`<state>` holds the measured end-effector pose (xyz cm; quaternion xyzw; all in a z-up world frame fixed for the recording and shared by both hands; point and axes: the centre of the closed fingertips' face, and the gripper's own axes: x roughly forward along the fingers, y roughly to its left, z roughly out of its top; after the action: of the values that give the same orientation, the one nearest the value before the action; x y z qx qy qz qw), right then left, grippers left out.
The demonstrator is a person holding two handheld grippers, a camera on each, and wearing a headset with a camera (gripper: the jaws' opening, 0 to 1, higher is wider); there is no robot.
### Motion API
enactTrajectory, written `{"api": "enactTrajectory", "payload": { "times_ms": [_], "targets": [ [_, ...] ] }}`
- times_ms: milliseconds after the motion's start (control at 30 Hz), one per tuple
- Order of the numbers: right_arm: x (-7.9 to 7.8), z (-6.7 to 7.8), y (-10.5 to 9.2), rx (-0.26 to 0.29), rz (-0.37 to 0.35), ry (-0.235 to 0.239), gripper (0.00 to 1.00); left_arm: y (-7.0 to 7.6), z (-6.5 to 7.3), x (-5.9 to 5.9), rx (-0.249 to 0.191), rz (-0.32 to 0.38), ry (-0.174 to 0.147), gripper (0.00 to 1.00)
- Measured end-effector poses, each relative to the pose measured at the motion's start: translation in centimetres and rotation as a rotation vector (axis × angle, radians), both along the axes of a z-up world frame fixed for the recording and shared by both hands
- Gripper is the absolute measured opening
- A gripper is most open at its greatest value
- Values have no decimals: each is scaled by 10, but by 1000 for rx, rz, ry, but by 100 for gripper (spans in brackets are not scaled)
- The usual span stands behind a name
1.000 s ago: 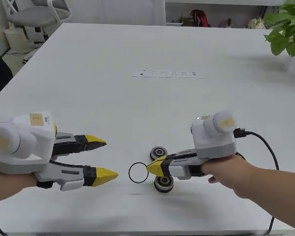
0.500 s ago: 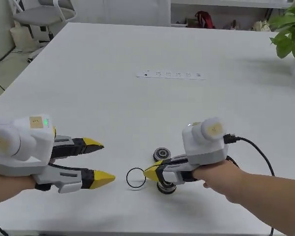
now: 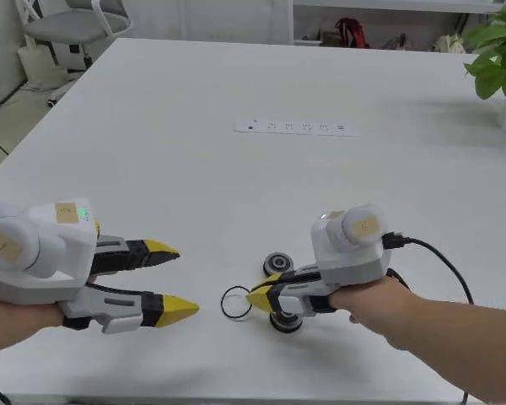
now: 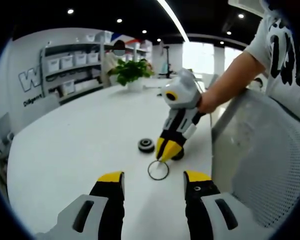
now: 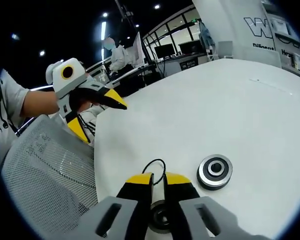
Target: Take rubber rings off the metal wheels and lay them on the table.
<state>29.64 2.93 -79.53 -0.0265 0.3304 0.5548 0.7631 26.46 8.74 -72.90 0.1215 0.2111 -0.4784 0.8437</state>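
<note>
A thin black rubber ring (image 3: 223,297) hangs at the yellow tips of my right gripper (image 3: 255,296), whose jaws are shut on its edge. In the right gripper view the ring (image 5: 161,162) loops up from between the jaws. One metal wheel (image 3: 277,263) lies just beyond the tips, and a second wheel (image 3: 285,321) sits under the right gripper. My left gripper (image 3: 176,280) is open to the left of the ring, holding nothing. The left gripper view has the ring (image 4: 149,171) ahead of its open jaws, with the right gripper (image 4: 168,150) and a wheel (image 4: 146,145) behind it.
A white power strip (image 3: 291,127) lies mid-table. A green plant (image 3: 497,55) stands at the far right, and an office chair (image 3: 67,21) at the far left. The right gripper's cable (image 3: 443,257) trails over the table (image 3: 236,186), whose near edge runs just below both grippers.
The headset view has shifted. The right gripper keeps the ring at its tips beside the two wheels. The left gripper has stayed open in nearly the same place.
</note>
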Motion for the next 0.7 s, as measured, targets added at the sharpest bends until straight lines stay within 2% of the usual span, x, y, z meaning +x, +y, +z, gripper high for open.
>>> {"api": "enactTrajectory", "payload": {
  "times_ms": [267, 433, 700],
  "targets": [
    [6, 11, -5, 27, -15, -13, 12, -6, 1, 1, -2, -15, -1, 48],
    [9, 27, -9, 64, -27, -22, 15, -12, 2, 3, -5, -28, -3, 48],
    [7, 37, -20, 81, -27, -39, 18, -24, 5, 7, -5, -61, -8, 47]
  ]
}}
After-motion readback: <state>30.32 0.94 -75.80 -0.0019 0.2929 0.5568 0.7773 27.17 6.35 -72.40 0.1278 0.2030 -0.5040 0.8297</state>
